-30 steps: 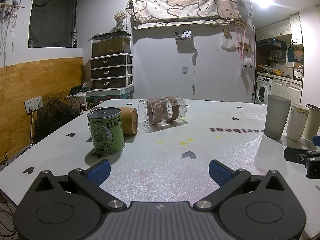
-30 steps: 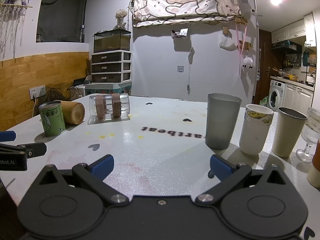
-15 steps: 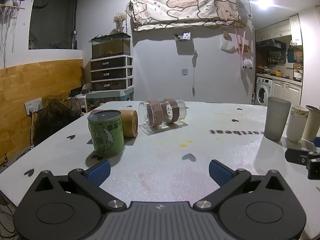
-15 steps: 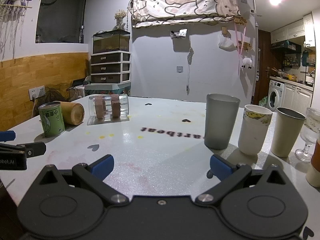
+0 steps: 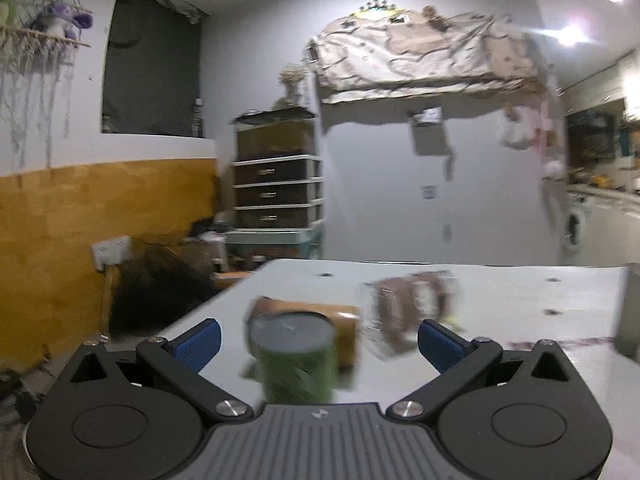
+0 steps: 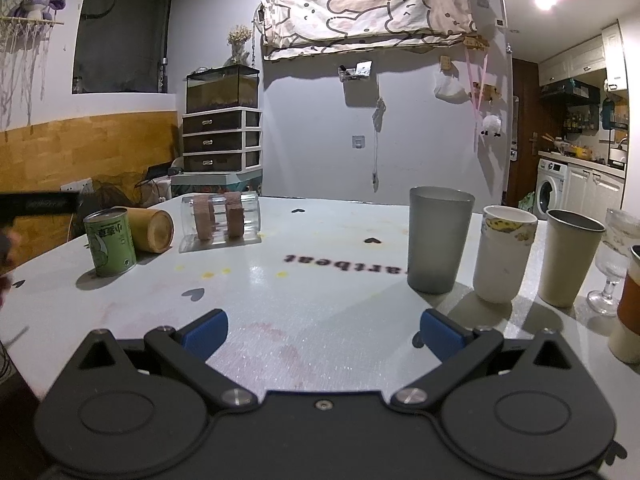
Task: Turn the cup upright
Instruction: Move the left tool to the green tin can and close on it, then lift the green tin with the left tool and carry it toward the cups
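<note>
A clear cup with two brown bands (image 6: pixel 220 220) lies on its side on the white table (image 6: pixel 320 300); it shows blurred in the left wrist view (image 5: pixel 408 304). A bamboo cup (image 6: pixel 154 230) also lies on its side behind a green can (image 6: pixel 111 242). My left gripper (image 5: pixel 318 344) is open and empty, with the green can (image 5: pixel 296 360) between its fingers' line of sight and the bamboo cup (image 5: pixel 344 328) behind it. My right gripper (image 6: pixel 322 332) is open and empty over the table's near part.
At the right stand a grey cup (image 6: pixel 438 240), a white paper cup (image 6: pixel 504 252), a beige cup (image 6: pixel 570 262) and a wine glass (image 6: pixel 616 264), all upright. The left gripper's finger (image 6: pixel 40 202) shows at the far left. Drawers (image 6: pixel 222 140) stand beyond the table.
My left gripper has moved fast to the left and forward toward the green can and lying cups; its view is blurred. The right gripper has hardly moved.
</note>
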Tool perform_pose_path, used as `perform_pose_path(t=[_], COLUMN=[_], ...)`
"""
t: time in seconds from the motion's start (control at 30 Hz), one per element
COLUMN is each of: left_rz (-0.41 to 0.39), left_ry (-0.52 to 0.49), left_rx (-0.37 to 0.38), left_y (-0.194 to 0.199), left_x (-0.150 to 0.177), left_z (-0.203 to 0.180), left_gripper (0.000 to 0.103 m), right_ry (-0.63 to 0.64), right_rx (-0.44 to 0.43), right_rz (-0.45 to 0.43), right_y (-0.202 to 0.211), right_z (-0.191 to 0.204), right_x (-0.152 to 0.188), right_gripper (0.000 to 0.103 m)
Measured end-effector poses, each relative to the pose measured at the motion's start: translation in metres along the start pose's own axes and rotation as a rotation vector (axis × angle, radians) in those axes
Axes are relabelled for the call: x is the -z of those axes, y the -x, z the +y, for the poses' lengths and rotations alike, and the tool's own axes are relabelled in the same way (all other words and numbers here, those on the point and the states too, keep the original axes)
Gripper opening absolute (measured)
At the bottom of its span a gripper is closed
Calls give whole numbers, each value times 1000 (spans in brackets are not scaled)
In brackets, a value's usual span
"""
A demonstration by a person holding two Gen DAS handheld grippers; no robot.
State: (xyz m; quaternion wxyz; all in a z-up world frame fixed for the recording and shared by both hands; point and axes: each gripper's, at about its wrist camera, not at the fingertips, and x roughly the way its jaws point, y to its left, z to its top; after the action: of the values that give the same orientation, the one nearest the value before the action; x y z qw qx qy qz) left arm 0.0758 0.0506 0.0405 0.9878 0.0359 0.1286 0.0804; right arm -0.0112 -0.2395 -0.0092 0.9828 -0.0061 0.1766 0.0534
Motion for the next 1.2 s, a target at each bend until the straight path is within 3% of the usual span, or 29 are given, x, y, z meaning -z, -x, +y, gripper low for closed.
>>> perform_pose_path(t=[0.17,0.27,0.5,0.53,0.6,0.67,0.83,0.97,1.2], left_rz=[85,131,219,224,231,244,243,204,149], left_ry=[35,32,24,27,28,34,29,7,-46], left_rx=[-53,-46,-69,-62,-43,-18,0,76,339], left_y=[-49,-71,-106,-108,-110,-110,-100,-74,-20], left_x=[-12,-14,-1,0,3,5,4,-2,-12], left_z=[15,17,15,16,17,17,14,1,-53], left_gripper=[103,103,103,102,84,75,74,74,74], right_ry=[-2,-2,-12,-13,-16,-22,-29,-37,-53], right_rx=[-3,-6,-7,-7,-5,-4,-2,5,19], right_rz=[7,11,20,21,21,22,17,8,-4], right_y=[1,1,0,0,0,0,1,3,11], right_z=[0,0,-2,-2,-3,-5,-7,-10,-17], right_x=[1,2,5,5,6,6,7,6,8], right_gripper=[103,103,103,103,103,103,103,103,103])
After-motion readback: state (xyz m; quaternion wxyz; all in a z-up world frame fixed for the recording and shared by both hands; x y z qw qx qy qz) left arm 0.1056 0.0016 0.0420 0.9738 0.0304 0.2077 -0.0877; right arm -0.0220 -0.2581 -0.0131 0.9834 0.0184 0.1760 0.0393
